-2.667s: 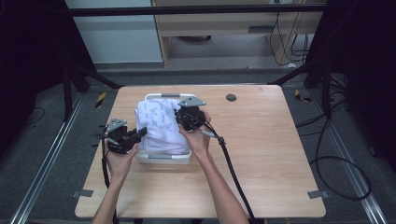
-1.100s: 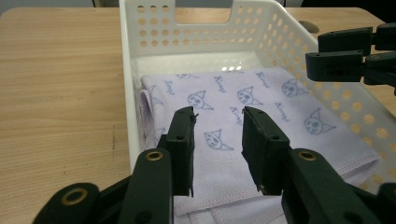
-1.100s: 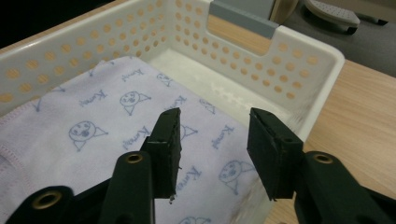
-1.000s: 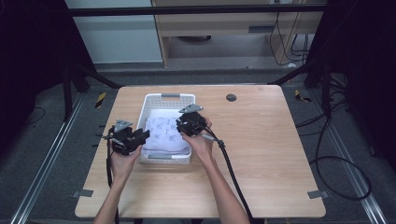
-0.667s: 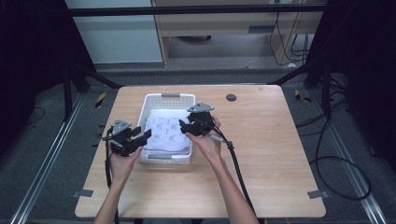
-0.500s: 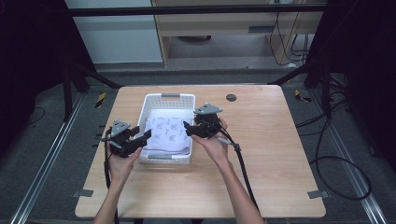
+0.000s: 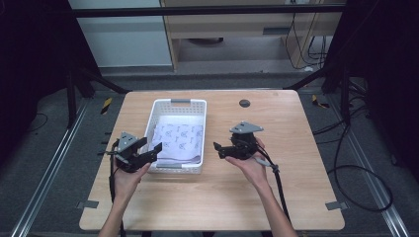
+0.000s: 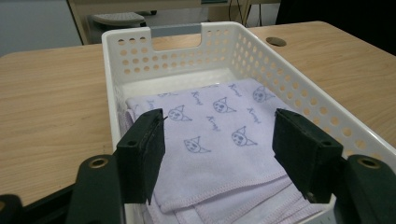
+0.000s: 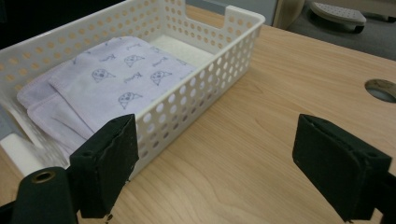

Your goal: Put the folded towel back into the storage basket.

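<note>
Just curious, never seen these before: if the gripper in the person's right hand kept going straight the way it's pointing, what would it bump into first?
Probably the white basket's side wall; the right gripper points at it, jaws open.

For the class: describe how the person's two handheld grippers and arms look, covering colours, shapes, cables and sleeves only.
Both the left gripper and the right gripper are black, each topped by a grey three-cornered plate. Each has two blocky, rectangular black jaws with a round rivet hole at the base. A dark cable trails back from each gripper along the forearm. The forearms are bare, with no sleeves in view.
</note>
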A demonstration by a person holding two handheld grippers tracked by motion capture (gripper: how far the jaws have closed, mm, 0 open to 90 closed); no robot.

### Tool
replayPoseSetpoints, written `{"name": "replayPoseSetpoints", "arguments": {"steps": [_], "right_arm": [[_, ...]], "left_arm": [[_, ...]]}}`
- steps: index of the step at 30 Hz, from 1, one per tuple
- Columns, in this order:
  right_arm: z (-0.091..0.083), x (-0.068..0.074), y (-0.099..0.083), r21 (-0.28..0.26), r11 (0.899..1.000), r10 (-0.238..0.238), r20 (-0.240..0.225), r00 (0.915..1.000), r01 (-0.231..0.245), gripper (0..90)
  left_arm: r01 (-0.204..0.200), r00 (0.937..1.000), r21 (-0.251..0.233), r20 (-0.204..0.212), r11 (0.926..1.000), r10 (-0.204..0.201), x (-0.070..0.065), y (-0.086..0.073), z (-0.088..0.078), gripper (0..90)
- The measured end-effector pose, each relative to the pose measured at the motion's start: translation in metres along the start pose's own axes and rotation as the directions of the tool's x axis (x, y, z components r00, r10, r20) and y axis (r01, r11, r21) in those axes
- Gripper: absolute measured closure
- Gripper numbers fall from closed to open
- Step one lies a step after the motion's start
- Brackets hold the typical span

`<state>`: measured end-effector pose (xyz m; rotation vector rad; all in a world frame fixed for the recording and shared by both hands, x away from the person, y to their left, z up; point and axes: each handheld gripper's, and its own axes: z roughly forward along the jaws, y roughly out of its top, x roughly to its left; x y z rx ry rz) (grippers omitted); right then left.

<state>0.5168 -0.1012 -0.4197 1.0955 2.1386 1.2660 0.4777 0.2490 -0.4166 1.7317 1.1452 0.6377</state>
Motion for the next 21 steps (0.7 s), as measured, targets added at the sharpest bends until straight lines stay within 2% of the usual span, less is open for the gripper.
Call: {"name": "replayPoseSetpoints", "arguments": {"steps": [1, 5, 11, 15, 16, 21], "right_arm": [[0.000, 0.000, 0.000, 0.000, 1.000, 0.000, 0.000, 1.0000, 0.000, 14.5], [-0.022, -0.011, -0.019, -0.013, 1.000, 0.015, 0.006, 0.9999, -0.015, 14.3], [-0.044, -0.021, -0.044, -0.009, 1.000, 0.011, 0.025, 0.9996, -0.011, 13.6], [-0.052, -0.028, -0.056, -0.004, 1.000, 0.012, 0.038, 0.9992, -0.012, 13.1], [-0.058, -0.034, -0.063, -0.003, 1.000, 0.012, 0.055, 0.9984, -0.012, 12.9], [-0.067, -0.044, -0.075, -0.003, 1.000, 0.031, 0.075, 0.9967, -0.031, 12.7]], "left_arm": [[0.000, 1.0000, 0.000, 0.000, 1.0000, 0.000, 0.000, 0.000, 0.000, 33.6], [0.008, 0.9999, -0.012, 0.009, 0.9999, -0.008, 0.002, -0.006, -0.012, 33.2], [0.033, 0.9994, -0.014, -0.009, 0.9994, -0.033, 0.009, -0.014, -0.022, 32.9], [0.034, 0.9992, -0.019, -0.019, 0.9992, -0.035, 0.012, -0.017, -0.026, 32.8], [0.036, 0.9991, -0.021, -0.021, 0.9991, -0.036, 0.012, -0.018, -0.027, 32.8], [0.035, 0.9990, -0.026, -0.027, 0.9990, -0.036, 0.014, -0.025, -0.034, 32.8]]}}
